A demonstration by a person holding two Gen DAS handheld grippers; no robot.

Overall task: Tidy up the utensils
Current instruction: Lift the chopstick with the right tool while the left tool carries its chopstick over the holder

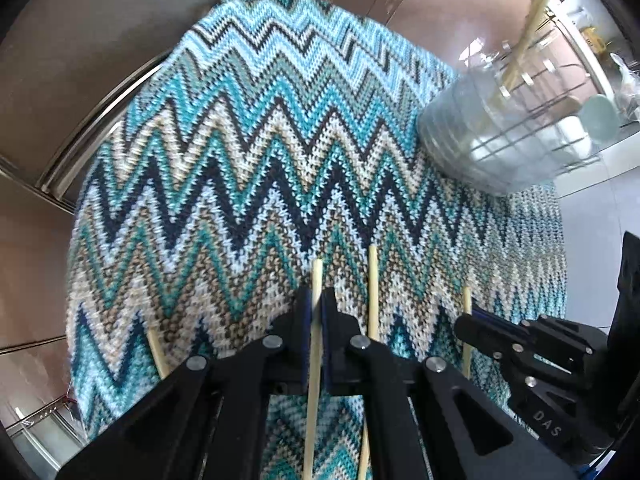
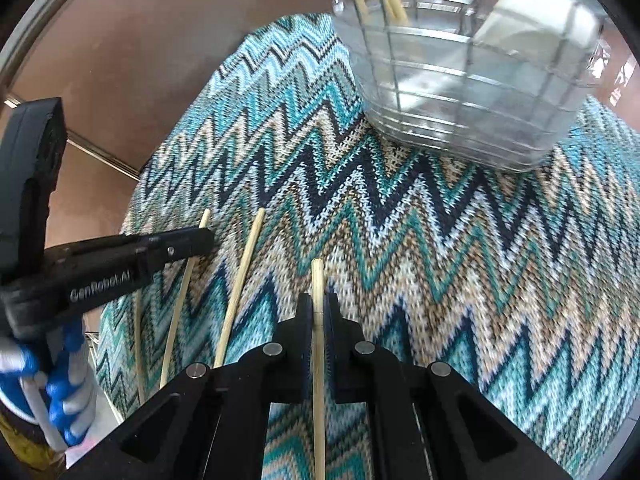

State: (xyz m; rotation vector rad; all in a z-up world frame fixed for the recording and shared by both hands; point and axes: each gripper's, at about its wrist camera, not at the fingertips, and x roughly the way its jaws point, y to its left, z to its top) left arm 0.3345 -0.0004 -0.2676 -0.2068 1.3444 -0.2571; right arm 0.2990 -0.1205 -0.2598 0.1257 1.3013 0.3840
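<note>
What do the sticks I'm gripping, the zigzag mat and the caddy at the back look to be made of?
Pale thin chopsticks: likely bamboo or light wood, matte, unpainted, straw-coloured. One is clamped in each hand-held gripper.
Zigzag-patterned teal, navy and beige mat: knitted or woven yarn, visible stitch texture, soft, non-glossy.
Wire utensil caddy: shiny metal grid, apparently around a clear, possibly plastic liner; blur leaves that open.

Both wrist views look steeply down, sharing the zigzag cloth (image 1: 280,140)

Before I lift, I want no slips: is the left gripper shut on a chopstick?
Shut on it. The left gripper has its pads pressed against both sides of a chopstick.
</note>
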